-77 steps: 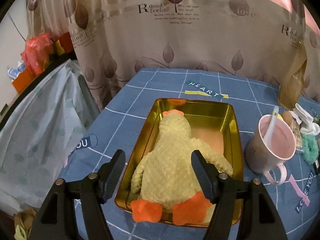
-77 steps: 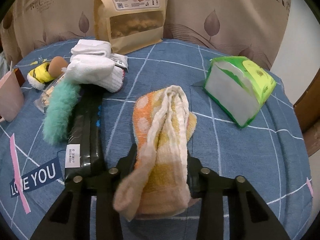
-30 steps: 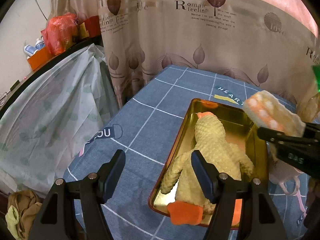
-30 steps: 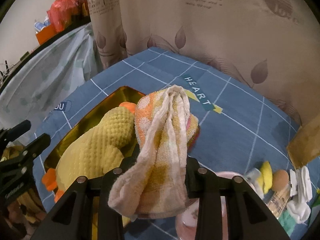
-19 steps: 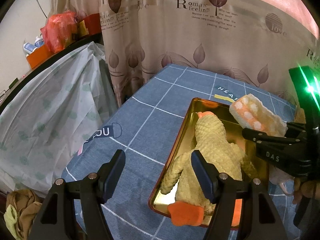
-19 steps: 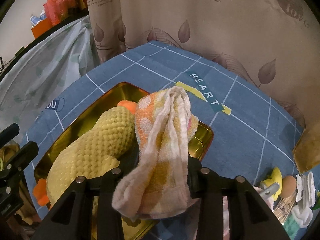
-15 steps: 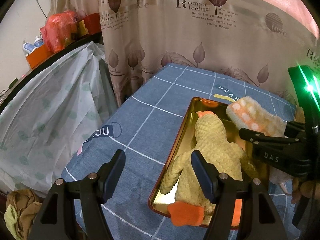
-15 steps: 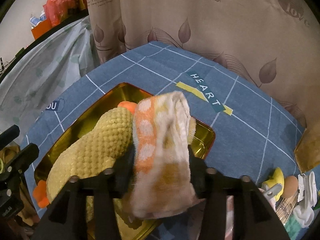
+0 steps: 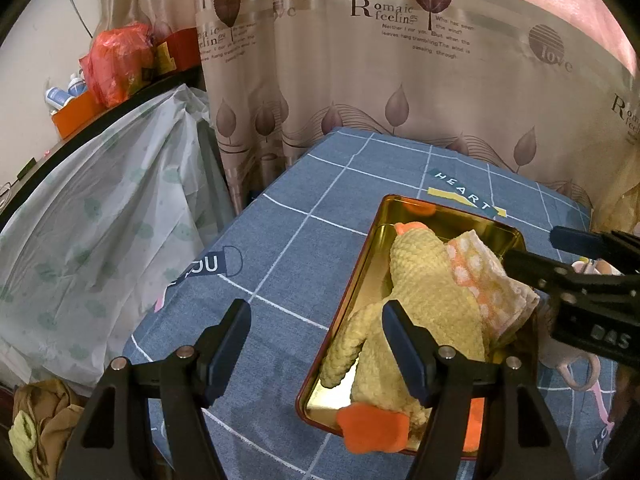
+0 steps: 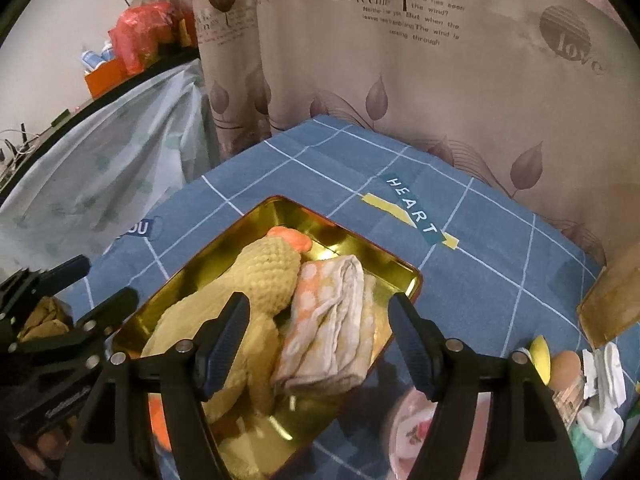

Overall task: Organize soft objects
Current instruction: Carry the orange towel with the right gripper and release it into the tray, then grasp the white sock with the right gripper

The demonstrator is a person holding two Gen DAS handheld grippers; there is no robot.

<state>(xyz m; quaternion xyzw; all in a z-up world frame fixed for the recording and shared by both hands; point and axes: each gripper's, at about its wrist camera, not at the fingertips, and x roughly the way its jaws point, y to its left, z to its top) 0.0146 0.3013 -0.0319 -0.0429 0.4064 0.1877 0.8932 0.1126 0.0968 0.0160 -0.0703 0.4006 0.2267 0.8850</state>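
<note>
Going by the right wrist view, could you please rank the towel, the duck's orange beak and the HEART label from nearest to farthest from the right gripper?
1. Towel: between the open fingers of the right gripper, in the tray.
2. Beak: ahead, at the tray's far end.
3. HEART label: beyond the tray, ahead and right, on the cloth.

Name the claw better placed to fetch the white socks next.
Right. The right claw is open beside the white socks; the left claw hangs over the table's opposite side.

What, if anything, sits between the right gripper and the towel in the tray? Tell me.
Nothing visible does. The right gripper is open above the towel, which lies in the gold tray against the plush duck; the gap between the fingers is clear.
</note>
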